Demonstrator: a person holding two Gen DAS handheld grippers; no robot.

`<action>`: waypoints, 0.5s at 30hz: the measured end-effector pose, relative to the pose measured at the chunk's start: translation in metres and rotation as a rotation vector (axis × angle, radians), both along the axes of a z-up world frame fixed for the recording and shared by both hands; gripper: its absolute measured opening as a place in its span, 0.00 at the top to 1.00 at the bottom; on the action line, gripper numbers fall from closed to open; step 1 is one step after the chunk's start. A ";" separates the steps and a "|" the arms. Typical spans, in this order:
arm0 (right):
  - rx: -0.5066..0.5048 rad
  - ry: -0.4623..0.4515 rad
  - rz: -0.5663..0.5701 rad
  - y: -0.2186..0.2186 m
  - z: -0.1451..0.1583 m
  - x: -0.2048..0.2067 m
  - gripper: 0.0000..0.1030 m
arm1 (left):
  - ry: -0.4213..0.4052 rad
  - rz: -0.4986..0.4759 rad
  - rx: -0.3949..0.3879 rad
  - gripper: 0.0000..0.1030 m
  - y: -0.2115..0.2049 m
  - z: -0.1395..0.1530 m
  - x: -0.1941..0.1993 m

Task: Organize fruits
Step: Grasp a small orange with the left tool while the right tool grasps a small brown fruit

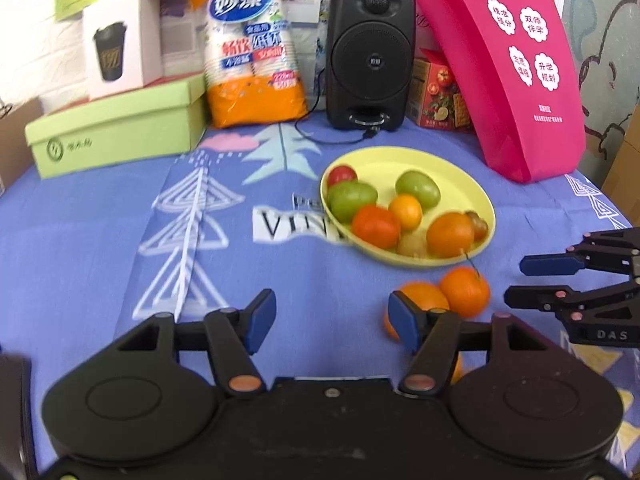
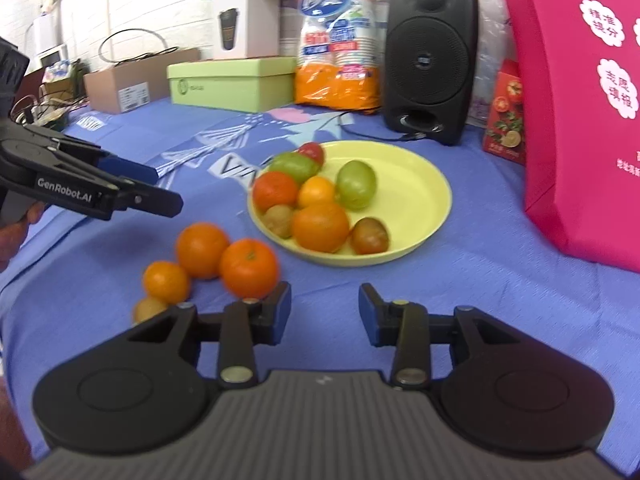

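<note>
Both grippers hover empty above the blue tablecloth (image 2: 460, 300), their jaws spread with nothing between them. The left gripper (image 1: 332, 322) and the right gripper (image 2: 325, 314) point toward the yellow plate (image 2: 424, 184), which sits near the middle of the cloth, in front of the black speaker (image 2: 430, 60) at the back edge.

The plate already carries a mixed heap on its left half: two green fruits, a red one at the back rim, several orange ones and a couple of small brownish ones. Four pieces lie loose on the cloth just off the plate's front-left rim: a big orange (image 2: 248, 268) nearest the right gripper's left fingertip, a second orange (image 2: 202, 245) touching it, a smaller orange fruit (image 2: 166, 282) in front, and a small yellowish one (image 2: 149, 309) partly hidden behind the gripper body.

The step in hand looks like picking up a loose fruit, most likely the big orange. To do it well, the right gripper should shift left so the orange sits centred between the pads, then come down low enough to close across its widest part; round fruit slips out if pinched high. Approaching from the free side should avoid nudging the touching neighbour. The bare right half of the plate seems the safest place to set it down without knocking the heap
</note>
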State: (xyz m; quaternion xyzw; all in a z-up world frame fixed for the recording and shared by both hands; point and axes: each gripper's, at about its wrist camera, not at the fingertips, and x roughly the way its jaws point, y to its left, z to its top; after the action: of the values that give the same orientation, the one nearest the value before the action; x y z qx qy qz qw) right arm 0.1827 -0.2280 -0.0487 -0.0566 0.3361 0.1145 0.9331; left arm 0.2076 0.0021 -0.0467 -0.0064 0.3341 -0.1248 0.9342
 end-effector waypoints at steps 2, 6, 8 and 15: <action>-0.002 0.010 0.011 0.004 -0.003 -0.003 0.63 | 0.006 -0.002 -0.014 0.39 0.003 -0.003 -0.013; -0.002 0.029 0.035 0.014 -0.007 -0.008 0.63 | 0.015 -0.026 -0.033 0.39 0.003 -0.007 -0.034; 0.008 0.036 0.054 0.018 -0.008 -0.012 0.63 | 0.020 -0.038 -0.012 0.39 0.000 -0.012 -0.041; 0.019 0.054 0.213 0.047 -0.008 -0.031 0.63 | 0.055 -0.014 -0.020 0.39 0.004 -0.020 -0.042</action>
State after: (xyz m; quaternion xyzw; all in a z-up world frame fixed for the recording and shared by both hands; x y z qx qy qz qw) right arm 0.1513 -0.1810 -0.0567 -0.0800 0.3521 0.2175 0.9068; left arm 0.1656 0.0060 -0.0666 -0.0168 0.3584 -0.1342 0.9237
